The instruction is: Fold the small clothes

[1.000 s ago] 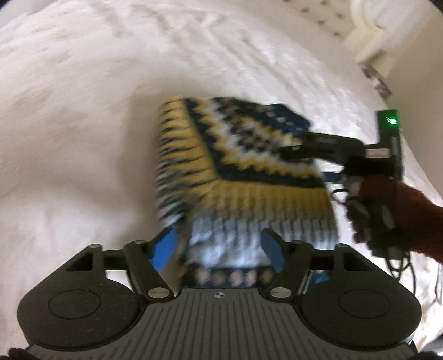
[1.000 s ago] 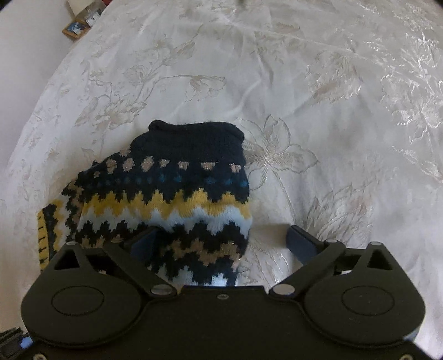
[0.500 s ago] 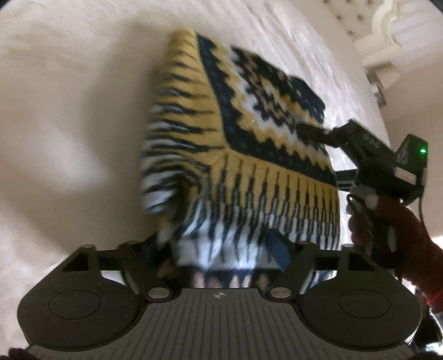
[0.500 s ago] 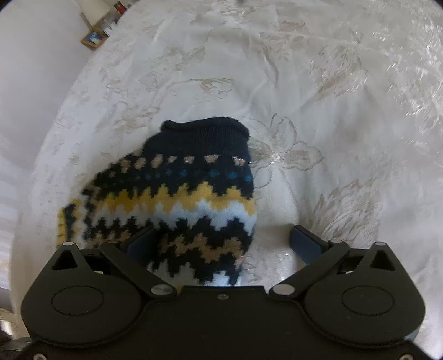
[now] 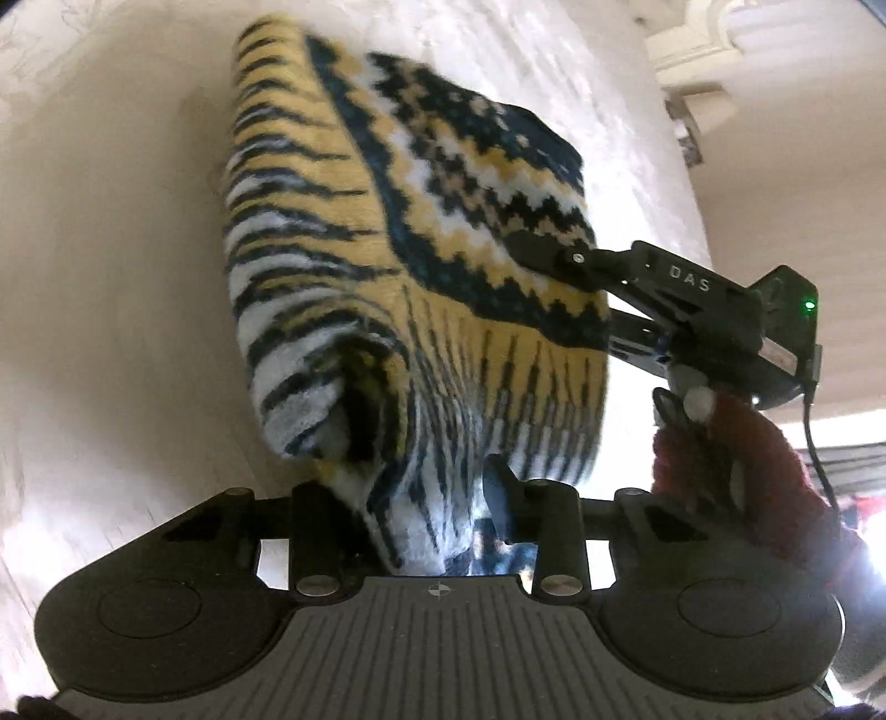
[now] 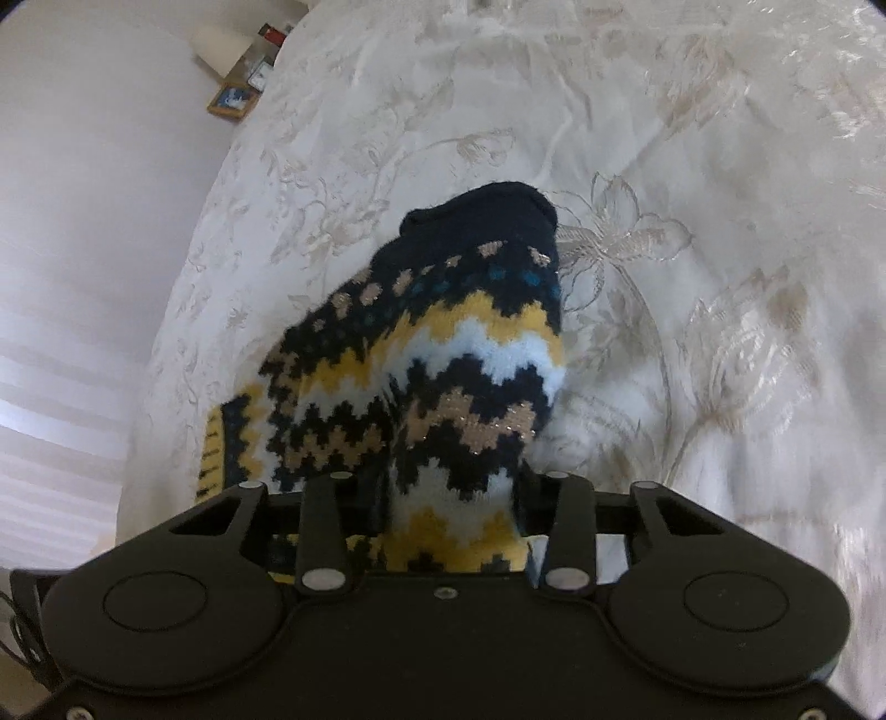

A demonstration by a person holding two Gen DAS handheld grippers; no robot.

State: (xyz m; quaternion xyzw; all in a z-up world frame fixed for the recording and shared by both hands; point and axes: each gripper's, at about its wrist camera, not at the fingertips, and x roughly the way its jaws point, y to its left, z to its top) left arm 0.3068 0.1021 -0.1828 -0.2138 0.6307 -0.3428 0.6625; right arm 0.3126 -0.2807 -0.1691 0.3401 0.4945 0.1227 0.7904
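A small knitted sweater (image 5: 410, 266) in navy, yellow, white and tan zigzags is folded and lifted off the white bedspread (image 5: 99, 232). My left gripper (image 5: 421, 498) is shut on its lower hem. My right gripper (image 6: 443, 498) is shut on the sweater's (image 6: 443, 354) side; the navy collar end hangs away from it. In the left wrist view the right gripper (image 5: 554, 255) comes in from the right, held by a hand in a red glove (image 5: 736, 459).
The embroidered white bedspread (image 6: 692, 277) fills both views. Past the bed's edge stand a small framed picture (image 6: 232, 99) and a lamp shade (image 6: 221, 47). A white headboard (image 5: 720, 50) shows at top right in the left wrist view.
Both grippers closed on the sweater and lifted it off the bed. The sweater now hangs bunched between them, and the bed has dropped away.
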